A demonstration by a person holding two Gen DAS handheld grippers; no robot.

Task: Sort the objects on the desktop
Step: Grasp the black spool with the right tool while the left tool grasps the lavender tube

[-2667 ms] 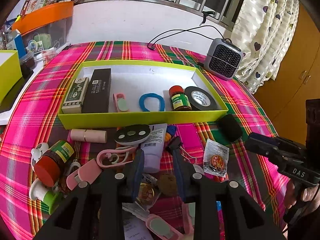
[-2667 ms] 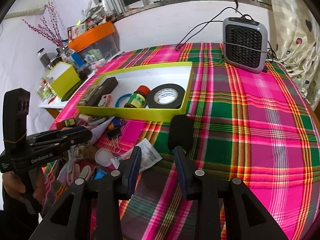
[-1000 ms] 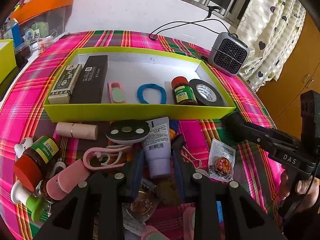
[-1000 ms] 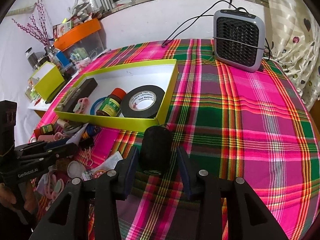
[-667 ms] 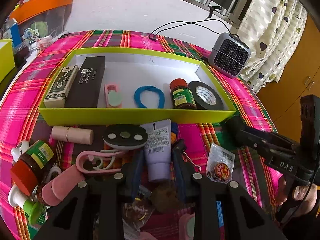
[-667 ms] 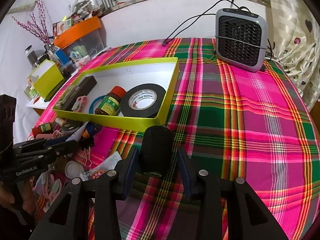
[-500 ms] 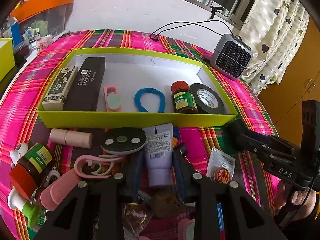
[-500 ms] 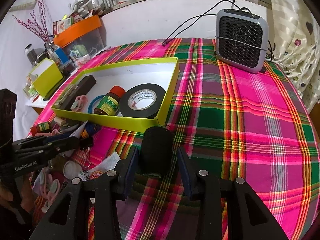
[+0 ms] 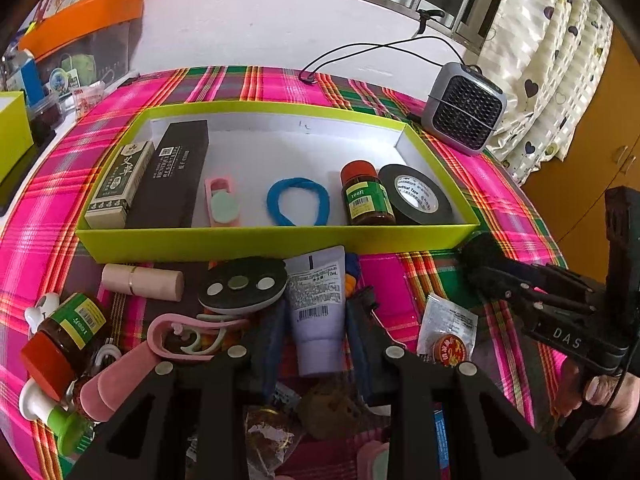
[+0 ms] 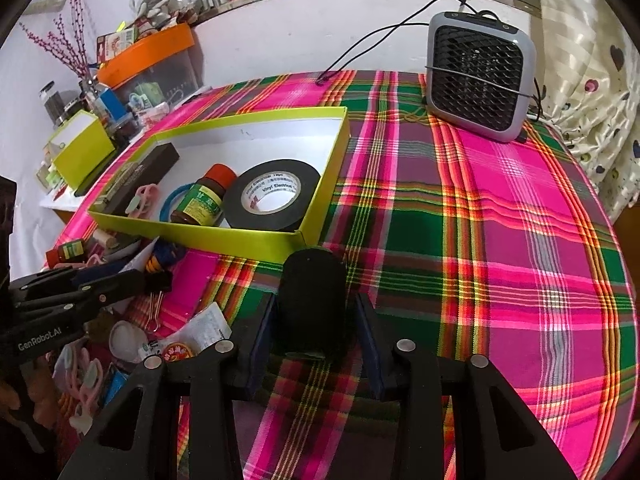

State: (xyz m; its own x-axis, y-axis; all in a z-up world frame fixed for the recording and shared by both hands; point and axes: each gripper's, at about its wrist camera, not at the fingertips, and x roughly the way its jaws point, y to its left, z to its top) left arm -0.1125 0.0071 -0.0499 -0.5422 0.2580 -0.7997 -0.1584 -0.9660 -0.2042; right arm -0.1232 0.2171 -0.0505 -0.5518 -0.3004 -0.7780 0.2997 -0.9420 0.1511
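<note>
- Two fingers of the right gripper (image 10: 316, 336) flank a black cylinder (image 10: 312, 304) that stands upright on the plaid tablecloth (image 10: 500, 264); a sliver of gap shows on each side, so the jaws stand part-open and not clamped.
- One short step beyond the cylinder is the near right corner of the yellow-green box (image 10: 256, 240), just beside it but not touching.
- Inside that corner lie a black tape roll (image 10: 272, 196) and a brown bottle with a red cap (image 10: 202, 200), close together; the back half of the box floor is bare white.
- Right of the cylinder the cloth runs bare to the table's round edge; a grey fan heater (image 10: 480, 80) stands well apart at the back.
- Left gripper (image 9: 316, 336) hangs wide open over the clutter before the box's front wall, its fingers on either side of a lavender tube (image 9: 318, 312) and holding nothing.
- Crowding the tube are a black oval pad (image 9: 242, 286), a pink clip (image 9: 188, 332) and a sachet (image 9: 448, 332).
- Compared with 2.7 s ago, the right gripper has closed in around the cylinder, and the left has drawn nearer the tube.
</note>
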